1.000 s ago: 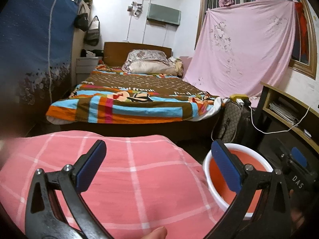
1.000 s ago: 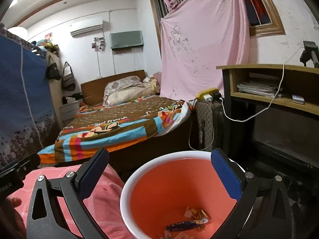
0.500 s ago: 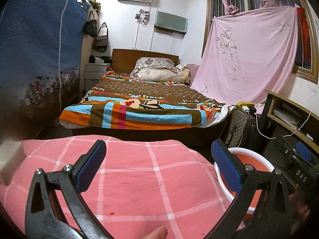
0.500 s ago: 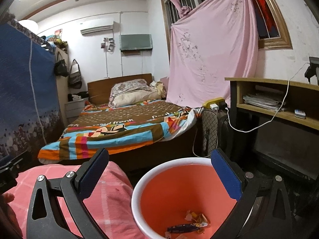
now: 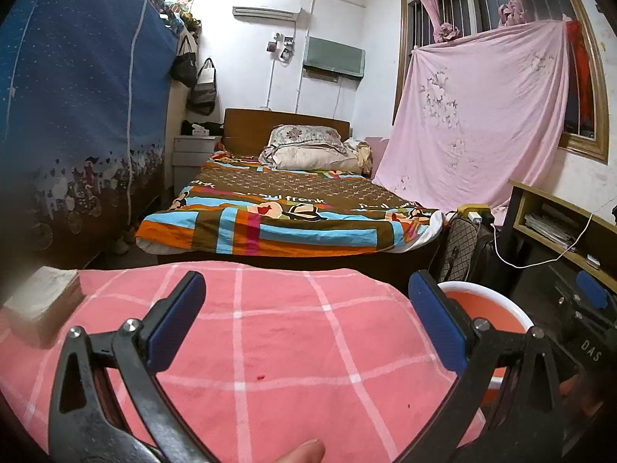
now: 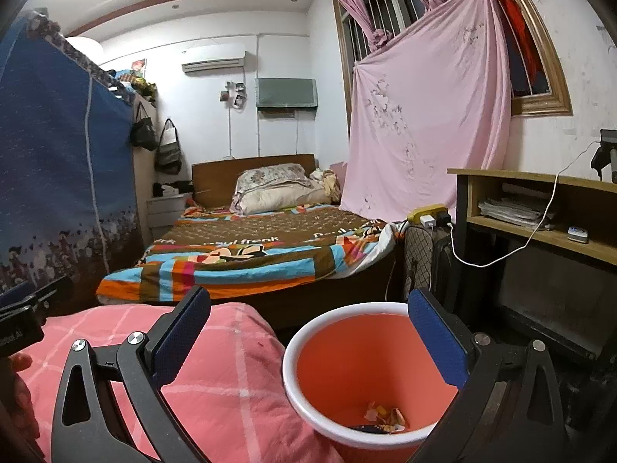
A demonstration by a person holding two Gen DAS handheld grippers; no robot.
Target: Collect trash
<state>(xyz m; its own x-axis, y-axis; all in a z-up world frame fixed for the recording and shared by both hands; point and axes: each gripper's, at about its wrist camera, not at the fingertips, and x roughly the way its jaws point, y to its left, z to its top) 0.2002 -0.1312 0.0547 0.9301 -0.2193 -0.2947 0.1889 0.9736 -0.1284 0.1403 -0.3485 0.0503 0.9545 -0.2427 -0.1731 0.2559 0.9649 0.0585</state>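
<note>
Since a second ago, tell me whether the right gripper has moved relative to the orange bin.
Yes. The right gripper has pulled back and risen: the orange bin now sits lower and smaller in its view, and the bed appears lower too.

You face a bedroom with white walls (image 6: 281, 58). Ahead stands a wooden bed (image 6: 254, 254) under a striped blanket, with 1 air conditioner (image 6: 213, 62) mounted above. A pink sheet (image 6: 428, 135) drapes the barred window (image 6: 385, 4) on your right, beside a wooden shelf unit (image 6: 540, 208).
</note>
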